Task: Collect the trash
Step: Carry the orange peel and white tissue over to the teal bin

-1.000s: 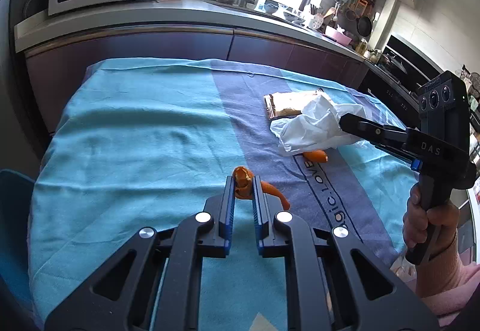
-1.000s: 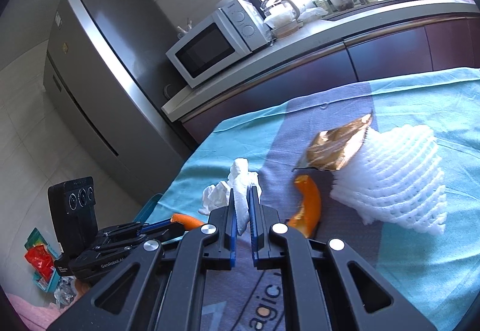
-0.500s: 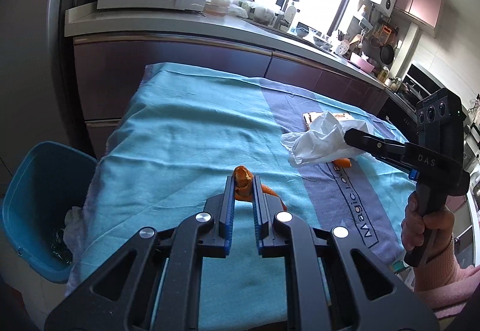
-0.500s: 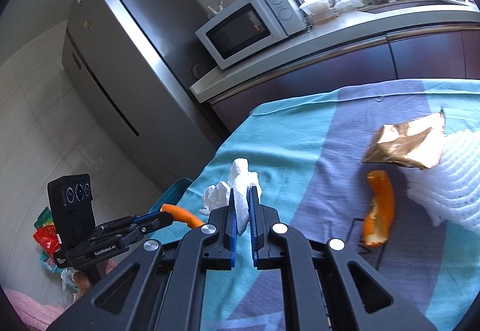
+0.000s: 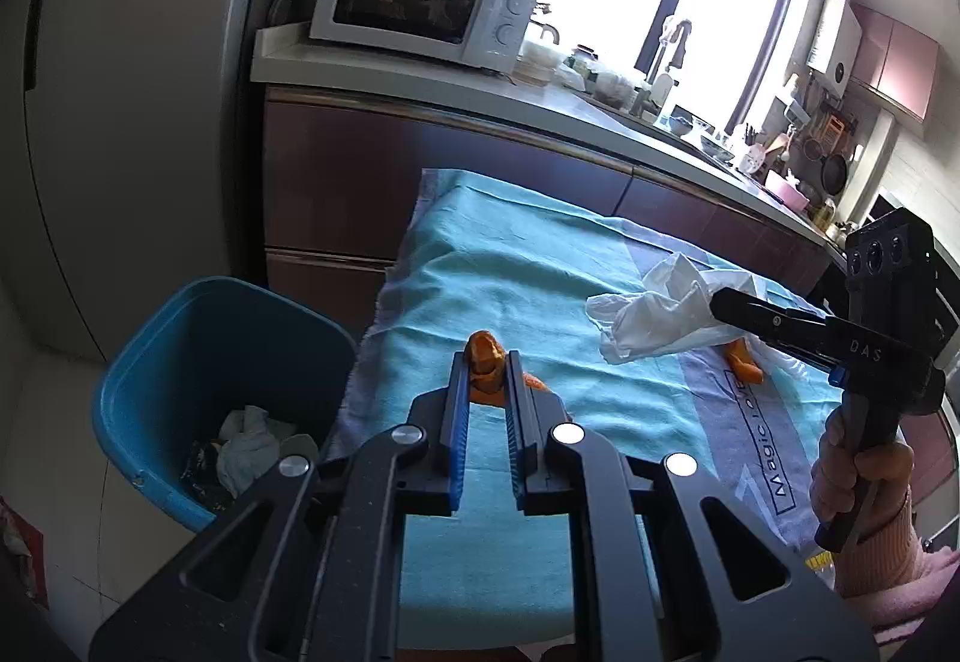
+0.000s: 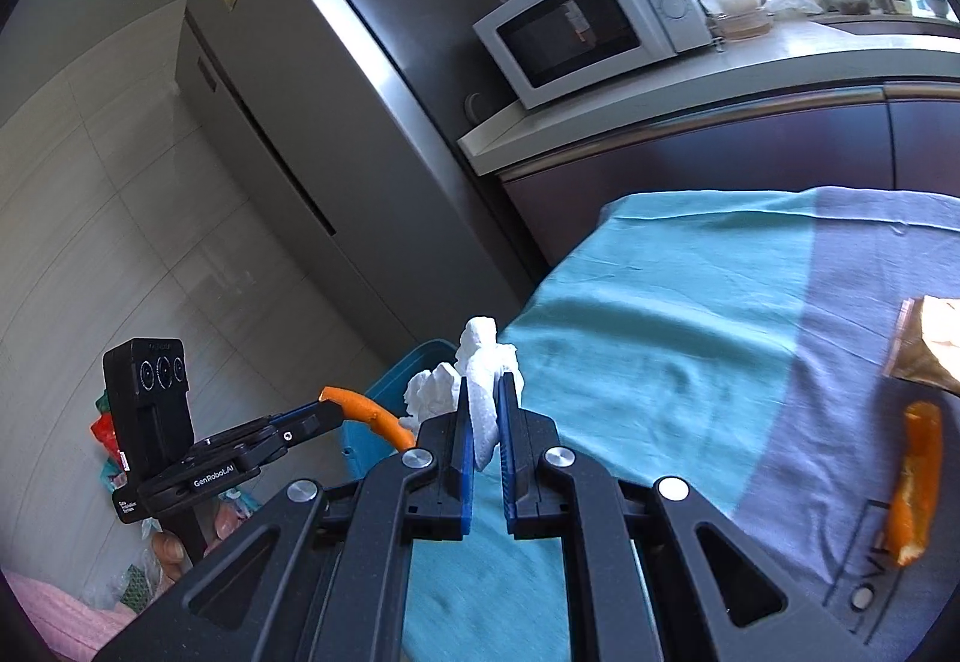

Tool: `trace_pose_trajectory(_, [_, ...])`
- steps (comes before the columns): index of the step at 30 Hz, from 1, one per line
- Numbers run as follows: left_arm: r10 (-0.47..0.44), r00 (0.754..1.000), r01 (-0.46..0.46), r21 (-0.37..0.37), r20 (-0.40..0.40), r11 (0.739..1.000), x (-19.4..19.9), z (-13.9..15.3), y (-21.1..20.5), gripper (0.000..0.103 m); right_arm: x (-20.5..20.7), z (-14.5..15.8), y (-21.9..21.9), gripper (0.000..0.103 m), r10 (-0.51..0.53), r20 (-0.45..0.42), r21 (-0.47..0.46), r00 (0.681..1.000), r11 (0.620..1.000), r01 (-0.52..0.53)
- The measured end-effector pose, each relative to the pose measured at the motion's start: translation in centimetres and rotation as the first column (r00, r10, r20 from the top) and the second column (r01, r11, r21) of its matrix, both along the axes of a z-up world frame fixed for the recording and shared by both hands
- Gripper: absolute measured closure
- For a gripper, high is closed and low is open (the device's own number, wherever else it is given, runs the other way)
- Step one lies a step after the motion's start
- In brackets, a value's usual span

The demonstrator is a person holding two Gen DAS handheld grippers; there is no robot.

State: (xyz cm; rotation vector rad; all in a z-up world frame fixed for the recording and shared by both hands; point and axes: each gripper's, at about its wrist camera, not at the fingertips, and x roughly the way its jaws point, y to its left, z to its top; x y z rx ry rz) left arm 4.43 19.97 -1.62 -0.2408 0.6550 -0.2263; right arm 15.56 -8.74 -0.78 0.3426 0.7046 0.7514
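We've swung both hands left toward the bin (image 5: 198, 338), now in view beside the table. Left gripper (image 5: 485, 371) is clamped on orange peel (image 5: 483, 362), right gripper (image 6: 483, 410) pinching a tissue (image 6: 480, 362); neither's over the bin yet. Drop comes next, prob.

Glossy plastic bin (image 5: 180, 338), crumpled tissue (image 6: 483, 380)

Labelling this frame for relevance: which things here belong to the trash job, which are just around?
Job:
left claw shut on orange peel
right claw shut on tissue
blue bin
second peel on the cloth
brown wrapper

Just around:
microwave
fridge
tablecloth
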Motion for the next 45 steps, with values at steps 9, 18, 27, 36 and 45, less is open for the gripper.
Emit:
trace_pose_trajectory(9, [0.132,0.991,-0.132,0.004,0.023,0.991,-1.0,0.8,5.6,0.091,1.5,0.6,5.4,0.097,0.104,0.008,-0.016,0.995,0.994,-0.104])
trace_pose_trajectory(18, [0.24,0.971,-0.24,-0.009,-0.014,0.971,-1.5,-0.5,10.7,0.091,2.5,0.2,10.0,0.097,0.171,-0.004,-0.05,0.985,0.984,-0.171])
trace_pose_trajectory(27, [0.295,0.953,-0.296,0.005,-0.067,0.955,-0.6,-2.6,13.4,0.091,3.7,-0.9,14.1,0.096,0.214,-0.035,-0.106,0.976,0.971,-0.216])
trace_pose_trajectory(36, [0.335,0.935,-0.334,0.025,-0.119,0.942,1.1,-5.1,14.3,0.091,5.3,-3.0,17.3,0.096,0.222,-0.089,-0.155,0.971,0.96,-0.234])
trace_pose_trajectory(45, [0.351,0.922,-0.348,0.046,-0.164,0.936,2.8,-7.3,14.3,0.091,5.9,-4.7,19.5,0.095,0.23,-0.129,-0.192,0.965,0.949,-0.252])
